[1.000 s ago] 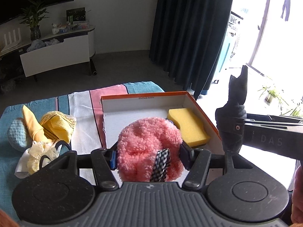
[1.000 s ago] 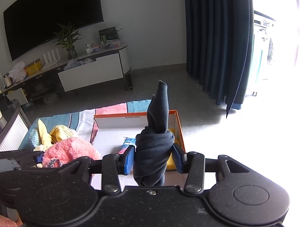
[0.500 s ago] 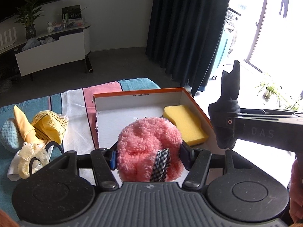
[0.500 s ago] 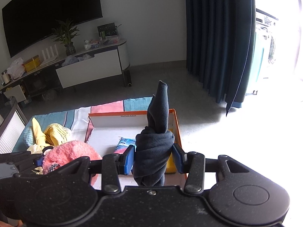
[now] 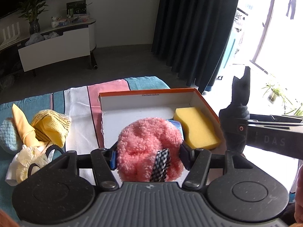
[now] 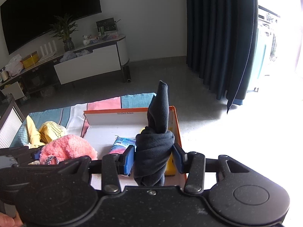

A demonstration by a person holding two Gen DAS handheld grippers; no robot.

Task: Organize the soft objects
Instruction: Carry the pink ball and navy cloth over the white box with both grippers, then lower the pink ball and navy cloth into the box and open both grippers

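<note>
Both jaw pairs are clamped: left gripper on a pink fluffy item, right gripper on a knotted dark cloth, long axis upright. Orange box lies at twelve o'clock of both; yellow sponge occupies its three o'clock side.

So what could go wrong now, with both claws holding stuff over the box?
The left claw squeezes the pink fluffy ball and the right claw grips the knotted dark cloth. They sit close together, so they might bump above the orange box. The yellow sponge and blue packet already fill the right side, so a drop could land on them.
</note>
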